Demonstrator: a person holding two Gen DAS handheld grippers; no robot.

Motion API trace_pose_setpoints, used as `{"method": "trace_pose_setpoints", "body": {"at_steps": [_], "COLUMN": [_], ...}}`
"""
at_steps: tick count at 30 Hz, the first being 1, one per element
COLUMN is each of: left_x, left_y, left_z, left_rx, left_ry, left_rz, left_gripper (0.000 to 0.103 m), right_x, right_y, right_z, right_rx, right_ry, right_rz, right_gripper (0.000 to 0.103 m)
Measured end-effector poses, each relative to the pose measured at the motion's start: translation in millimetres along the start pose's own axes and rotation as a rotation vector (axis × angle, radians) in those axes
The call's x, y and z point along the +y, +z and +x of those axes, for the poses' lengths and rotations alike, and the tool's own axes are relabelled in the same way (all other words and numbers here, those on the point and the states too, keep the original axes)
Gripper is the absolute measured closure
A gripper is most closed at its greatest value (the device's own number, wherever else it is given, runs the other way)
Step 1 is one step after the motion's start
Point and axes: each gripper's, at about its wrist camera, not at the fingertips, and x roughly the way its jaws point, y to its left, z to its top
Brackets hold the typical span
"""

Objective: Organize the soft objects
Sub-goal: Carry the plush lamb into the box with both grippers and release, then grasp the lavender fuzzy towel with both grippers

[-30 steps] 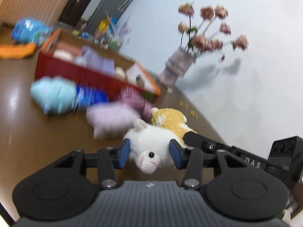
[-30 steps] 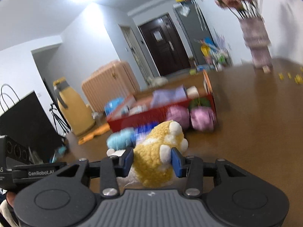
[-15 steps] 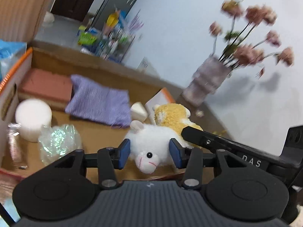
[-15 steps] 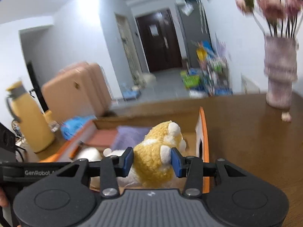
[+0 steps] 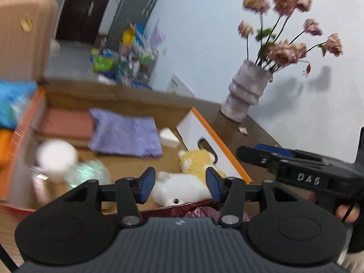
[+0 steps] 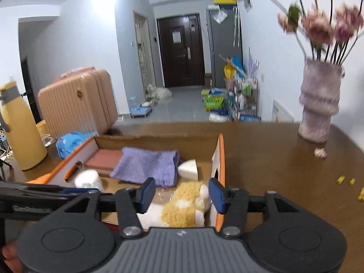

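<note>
A white plush toy [image 5: 179, 190] lies in the near right corner of the open cardboard box [image 5: 213, 134], with a yellow plush toy [image 5: 196, 161] beside it. My left gripper [image 5: 180, 184] is open above the white plush, its pads clear of it. My right gripper [image 6: 180, 192] is open above the yellow plush [image 6: 184, 207], which rests inside the box [image 6: 220, 150] against its right wall. The white plush [image 6: 150, 216] shows partly under the yellow one. The right gripper's body [image 5: 307, 170] shows in the left wrist view.
The box also holds a purple cloth [image 6: 147, 166], a pink block [image 6: 103, 157], white foam pieces [image 6: 187, 168] and a white roll [image 6: 87, 178]. A vase of flowers [image 6: 318, 104] stands on the brown table at the right. A pink soft thing [image 5: 200, 211] lies outside the box's front wall.
Both grippers have opened and let go of the plush toys, which now lie in the box's near right corner. A second ago both toys were carried over the table toward the box.
</note>
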Motion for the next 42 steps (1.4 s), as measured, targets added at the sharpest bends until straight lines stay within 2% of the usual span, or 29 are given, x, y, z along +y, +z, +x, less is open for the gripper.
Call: {"method": "trace_pose_setpoints", "body": {"at_steps": [3,5,7,8,11,17,22,26,31,35,42], "left_x": [-4,-8,-12,-14,-20,-28,-34,-45,-53,-54,-52], "left_y": [-2,-11,-24,-29,-43,-61,-100,-144,-186,-190,-178], "left_z": [-47,-80,-110,-123,-156,-193,-216,-227,-235,-231,-205], "left_rx": [-0.077,-0.151,-0.218,-0.248,-0.3,-0.332,-0.343,-0.31,-0.234,-0.214,-0.183], "left_ry": [0.104,0.217,0.325,0.36,0.419,0.445,0.456,0.464,0.4,0.395,0.344], "left_rz": [0.076,0.155,0.212,0.227,0.249,0.218,0.183,0.18,0.172,0.18,0.159], "left_gripper": [0.033,0.033,0.025,0.023,0.021,0.019,0.015,0.015,0.015,0.015,0.015], "right_x": [8,16,25,29,44,58,66,77,89,95,89], "right_y": [5,4,-1,-5,-19,-36,-69,-112,-158,-176,-177], "right_z": [-30,-52,-72,-82,-103,-128,-158,-181,-206,-210,-196], "right_rx": [-0.038,-0.075,-0.131,-0.174,-0.275,-0.299,-0.324,-0.297,-0.258,-0.206,-0.182], "right_ry": [0.002,0.004,0.006,0.011,0.009,0.014,0.018,0.073,0.116,0.15,0.124], "right_rz": [-0.024,-0.051,-0.09,-0.109,-0.137,-0.119,-0.128,-0.137,-0.104,-0.102,-0.082], "right_gripper": [0.045,0.039,0.031,0.024,0.019,0.019,0.019,0.019,0.019,0.019,0.021]}}
